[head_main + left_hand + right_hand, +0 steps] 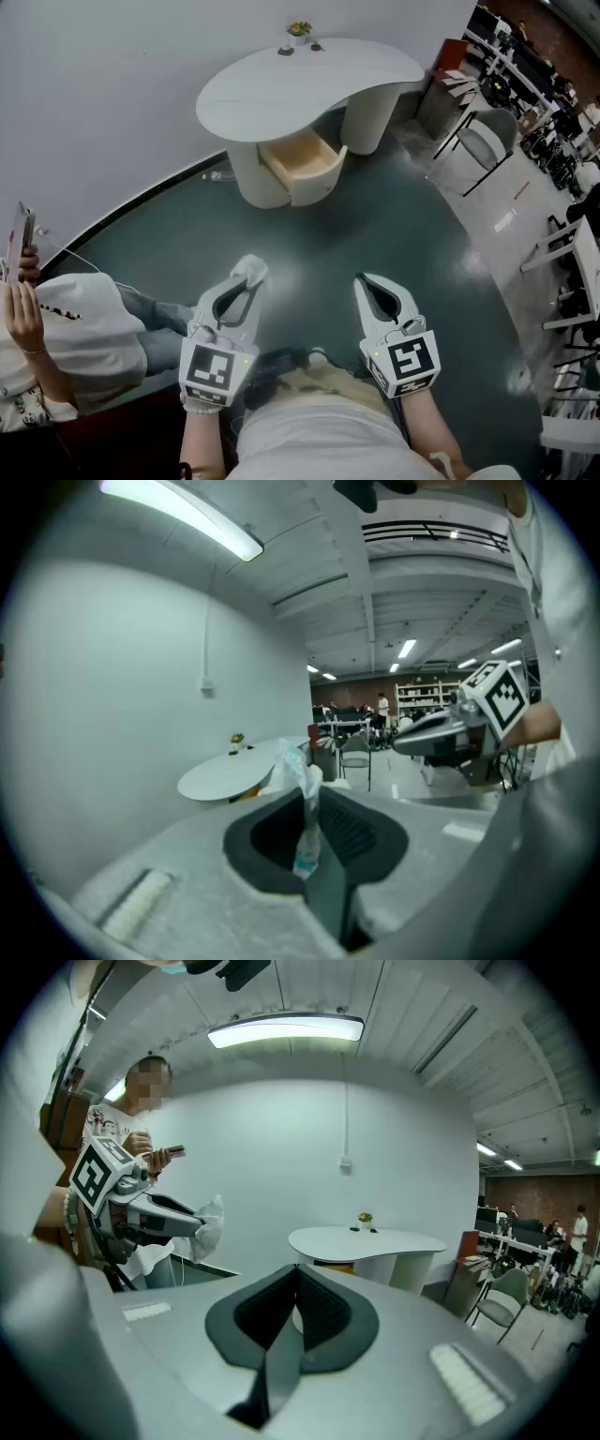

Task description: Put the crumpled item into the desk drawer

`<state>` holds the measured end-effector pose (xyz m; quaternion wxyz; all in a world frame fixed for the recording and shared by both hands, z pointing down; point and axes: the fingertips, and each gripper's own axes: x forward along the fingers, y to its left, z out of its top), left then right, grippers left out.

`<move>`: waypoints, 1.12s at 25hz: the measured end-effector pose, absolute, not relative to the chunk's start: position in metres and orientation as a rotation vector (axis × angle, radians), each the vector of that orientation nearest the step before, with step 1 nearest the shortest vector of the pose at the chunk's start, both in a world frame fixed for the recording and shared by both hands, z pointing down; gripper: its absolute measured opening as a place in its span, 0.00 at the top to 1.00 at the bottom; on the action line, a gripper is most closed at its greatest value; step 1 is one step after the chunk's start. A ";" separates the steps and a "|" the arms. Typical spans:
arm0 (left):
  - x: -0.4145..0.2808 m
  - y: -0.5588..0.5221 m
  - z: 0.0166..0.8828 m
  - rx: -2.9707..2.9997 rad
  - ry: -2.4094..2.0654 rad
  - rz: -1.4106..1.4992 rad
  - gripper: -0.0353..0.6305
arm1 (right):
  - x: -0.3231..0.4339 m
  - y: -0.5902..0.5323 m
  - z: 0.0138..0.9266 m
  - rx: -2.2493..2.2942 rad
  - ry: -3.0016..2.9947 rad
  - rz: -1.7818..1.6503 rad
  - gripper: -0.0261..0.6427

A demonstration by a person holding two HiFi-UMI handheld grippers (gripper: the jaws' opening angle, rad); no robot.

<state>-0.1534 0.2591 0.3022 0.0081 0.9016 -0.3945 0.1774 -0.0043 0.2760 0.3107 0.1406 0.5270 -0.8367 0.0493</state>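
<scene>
left gripper (247, 282) pinches wad (254, 269) at its tips, held forward for carrying | right gripper (367, 281) jaws together, empty, likely spare | drawer (302, 157) open under desk (300, 80), well ahead, ready to receive

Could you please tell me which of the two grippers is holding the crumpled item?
The left gripper: a crumpled white item is pinched between its jaws, while the right gripper is shut with nothing in it.

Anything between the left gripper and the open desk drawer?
Head view: only bare dark floor between the left gripper and the drawer.
</scene>
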 end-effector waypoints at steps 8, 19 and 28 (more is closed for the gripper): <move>-0.158 0.253 0.302 2.822 -1.225 0.542 0.88 | -0.015 0.271 0.313 1.513 -2.419 0.139 0.96; -0.153 0.255 0.303 2.814 -1.230 0.519 0.88 | -0.006 0.271 0.311 1.558 -2.416 0.156 0.96; -0.149 0.257 0.300 2.766 -1.311 0.516 0.88 | 0.008 0.267 0.314 1.529 -2.440 0.182 0.95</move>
